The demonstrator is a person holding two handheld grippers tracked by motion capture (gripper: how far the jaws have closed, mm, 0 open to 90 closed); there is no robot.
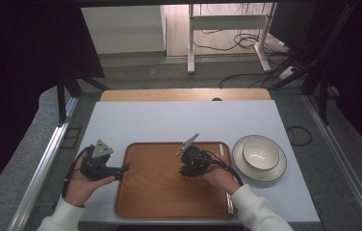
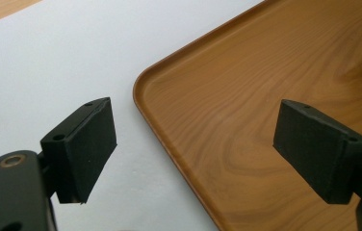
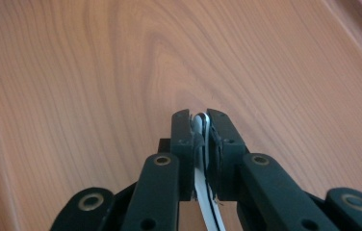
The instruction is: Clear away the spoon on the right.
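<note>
Right gripper (image 3: 199, 126) clamps a thin white utensil handle (image 3: 203, 190) edge-on between its pads, over the tray (image 3: 97, 72). Likely light, stiff, slippery; grip mid-handle. Left gripper (image 2: 213, 154) gapes, holding nothing.

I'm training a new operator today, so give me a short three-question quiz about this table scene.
1. True or false: the left gripper has its jaws wide apart with nothing between them.
2. What does the right gripper hold? A) a thin white utensil handle B) a cup C) a cloth
3. What lies on the table to the right of the wooden tray?

Key: 1 true. 2 A. 3 a bowl on a plate.
</note>
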